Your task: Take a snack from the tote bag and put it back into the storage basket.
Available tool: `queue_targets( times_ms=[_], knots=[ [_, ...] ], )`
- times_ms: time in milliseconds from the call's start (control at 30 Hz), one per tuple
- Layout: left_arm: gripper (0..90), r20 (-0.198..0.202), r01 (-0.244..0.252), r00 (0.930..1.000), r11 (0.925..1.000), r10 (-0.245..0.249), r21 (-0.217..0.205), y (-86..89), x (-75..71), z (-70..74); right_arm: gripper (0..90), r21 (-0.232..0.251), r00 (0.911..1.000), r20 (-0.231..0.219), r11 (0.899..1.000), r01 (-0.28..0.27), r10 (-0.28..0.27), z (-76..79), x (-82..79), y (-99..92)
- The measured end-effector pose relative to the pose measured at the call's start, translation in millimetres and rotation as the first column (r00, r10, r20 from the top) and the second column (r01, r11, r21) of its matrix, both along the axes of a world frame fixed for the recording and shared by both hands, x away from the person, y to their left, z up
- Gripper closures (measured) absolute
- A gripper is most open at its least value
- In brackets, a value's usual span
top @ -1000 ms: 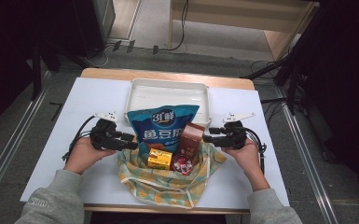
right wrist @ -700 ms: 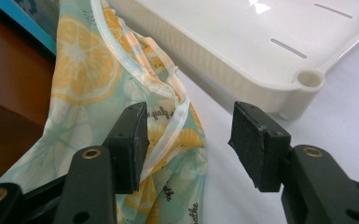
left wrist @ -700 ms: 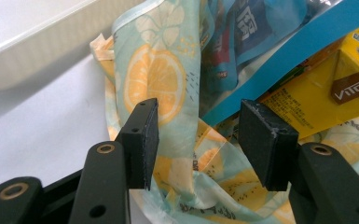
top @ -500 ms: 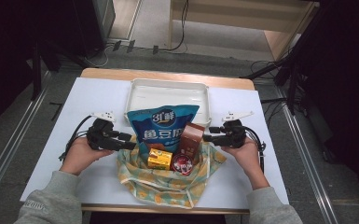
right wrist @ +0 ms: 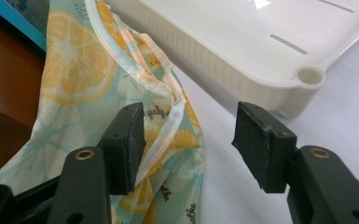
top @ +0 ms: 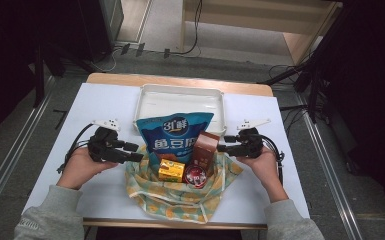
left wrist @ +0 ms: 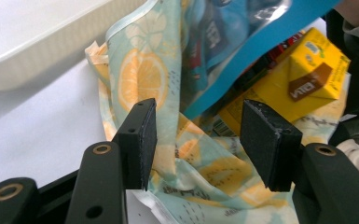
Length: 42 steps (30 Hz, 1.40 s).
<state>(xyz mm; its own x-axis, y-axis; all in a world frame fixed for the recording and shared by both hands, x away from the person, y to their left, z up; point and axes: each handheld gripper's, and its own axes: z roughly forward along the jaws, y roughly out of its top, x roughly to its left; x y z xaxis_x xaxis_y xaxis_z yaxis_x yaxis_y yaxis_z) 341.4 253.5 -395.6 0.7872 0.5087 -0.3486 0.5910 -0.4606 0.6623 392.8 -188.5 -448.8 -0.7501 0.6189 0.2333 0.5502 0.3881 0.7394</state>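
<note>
On the white table (top: 105,100), our two grippers have just been opening beside the lemon cloth (top: 180,200); snacks still unwrapped.

The blue snack bag (top: 174,135) hides part of the lemon-print cloth (top: 180,200) and the white tray's (top: 180,95) near rim.

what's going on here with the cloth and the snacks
A person holds a gripper in each hand at either side of a lemon-print cloth that bears a blue snack bag, a brown carton, a yellow carton and a small red item. The left gripper and right gripper have just been opening; cloth lies between their jaws, unclamped. A white tray sits behind.
</note>
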Motion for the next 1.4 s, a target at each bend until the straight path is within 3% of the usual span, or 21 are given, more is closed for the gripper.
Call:
queue_targets(
  times_ms=[333,667,1400],
  knots=[
    [44.6,0.016,0.02,0.9997,0.9998,-0.02,-0.007,4.4,-9.5,18.6,44.1,0.001,0.9999,0.011,1.0,0.006,-0.006,1.0,-0.1,0.2],
    [44.2,0.051,0.067,0.9965,0.9976,-0.067,-0.014,-8.2,-20.4,40.4,44.1,-0.007,1.0,0.005,1.0,0.006,-0.006,0.1,0.6,0.3],
    [47.1,0.081,0.07,0.9943,0.9974,-0.069,-0.015,-31.9,-2.3,71.4,44.3,-0.008,0.9999,-0.002,1.0,0.012,-0.012,-0.5,0.5,1.7]
  ],
)
